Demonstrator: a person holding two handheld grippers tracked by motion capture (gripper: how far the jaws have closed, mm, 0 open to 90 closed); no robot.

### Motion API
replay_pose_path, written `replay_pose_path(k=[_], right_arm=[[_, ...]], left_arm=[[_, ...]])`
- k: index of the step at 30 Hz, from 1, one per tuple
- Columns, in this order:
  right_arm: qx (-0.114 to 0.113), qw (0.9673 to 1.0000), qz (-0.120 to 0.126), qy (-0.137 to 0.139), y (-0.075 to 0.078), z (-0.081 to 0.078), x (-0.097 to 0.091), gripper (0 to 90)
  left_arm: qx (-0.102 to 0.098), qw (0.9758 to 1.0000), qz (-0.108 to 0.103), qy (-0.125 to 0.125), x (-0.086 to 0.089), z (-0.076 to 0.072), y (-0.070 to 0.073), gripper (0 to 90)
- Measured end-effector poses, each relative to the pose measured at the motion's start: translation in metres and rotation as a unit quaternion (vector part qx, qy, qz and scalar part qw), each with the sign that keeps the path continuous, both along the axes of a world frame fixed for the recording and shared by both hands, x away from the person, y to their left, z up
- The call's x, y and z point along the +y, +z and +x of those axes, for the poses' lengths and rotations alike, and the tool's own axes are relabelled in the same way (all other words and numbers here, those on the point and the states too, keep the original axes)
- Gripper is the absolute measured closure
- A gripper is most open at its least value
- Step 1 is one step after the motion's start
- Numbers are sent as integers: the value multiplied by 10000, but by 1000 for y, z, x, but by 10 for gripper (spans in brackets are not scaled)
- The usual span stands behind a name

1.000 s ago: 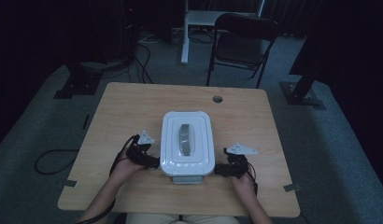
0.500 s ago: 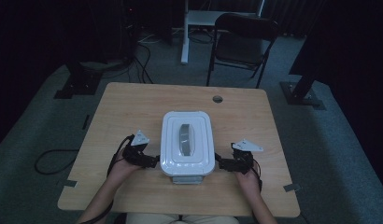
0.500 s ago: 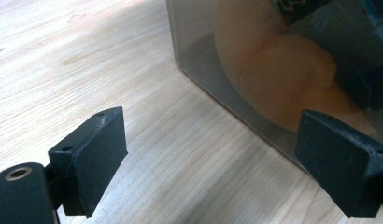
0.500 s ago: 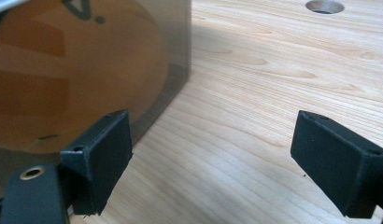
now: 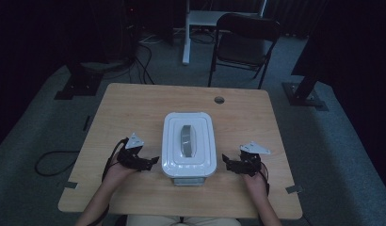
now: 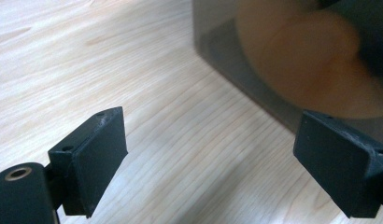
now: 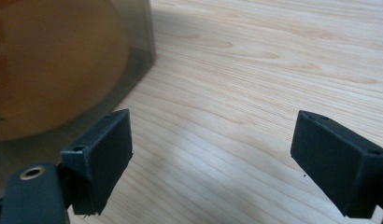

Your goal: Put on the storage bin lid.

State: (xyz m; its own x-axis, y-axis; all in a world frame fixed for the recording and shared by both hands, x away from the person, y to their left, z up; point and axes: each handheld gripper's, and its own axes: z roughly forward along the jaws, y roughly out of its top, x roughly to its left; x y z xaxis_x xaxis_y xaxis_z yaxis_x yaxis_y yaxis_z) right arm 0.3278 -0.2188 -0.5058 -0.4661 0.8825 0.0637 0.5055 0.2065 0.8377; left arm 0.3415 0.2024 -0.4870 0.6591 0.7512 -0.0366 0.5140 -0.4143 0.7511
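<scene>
A dim room surrounds a pale wooden counter [image 5: 134, 113], whose near edge is cut off at the bottom of the high view; the floor around it fades into shadow, and a dark folding chair [image 5: 245, 37] stands beyond the far side, its legs hard to make out. Near the far edge of the counter sits a small round hole [image 5: 219, 100]. In the middle of the counter, toward the person's side, stands a box [image 5: 188, 167] with a white lid [image 5: 174, 141] and a grey handle [image 5: 187, 140] running along the lid's length. From the claws' own cameras the box wall looks smoky and see-through, with a blurred orange mass [image 6: 311, 60] inside; what that is cannot be told. The person's forearms come in from the bottom, only partly in frame. The left claw [image 5: 153, 161] sits just beside the left side of the box, near its front corner, its tips close to the wall, though the high view is too dark to say whether they touch. In the left gripper view its jaws stand wide apart over bare wood, nothing between them, the box corner just ahead on the right. The right claw [image 5: 226, 162] rests a little apart from the right side of the box; in the right gripper view its jaws are likewise spread wide and empty, with the box wall at the left.
</scene>
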Motion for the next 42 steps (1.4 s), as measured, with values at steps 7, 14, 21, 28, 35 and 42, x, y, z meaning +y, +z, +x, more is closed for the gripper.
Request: replay_pose_path(k=[7,14,21,28,35,42], right_arm=[[-3,9999,-42,-158,-1,0,-11,124],[40,9993,-102,-361,-2,-2,-23,124],[103,9981,-67,-606,-5,-5,-39,124],[152,9963,-128,-837,-7,-9,-53,124],[148,9943,-113,-1053,-9,-15,-68,124],[167,9914,-127,-1291,-11,-17,-80,124]], left_arm=[[111,9998,28,185,13,-1,-6,104],[168,9990,137,395,31,-9,-11,104],[221,9972,84,703,51,-17,-14,104],[275,9942,31,1041,64,-24,-16,104],[292,9914,162,1262,74,-29,-19,104],[212,9854,149,1684,87,-32,-18,104]])
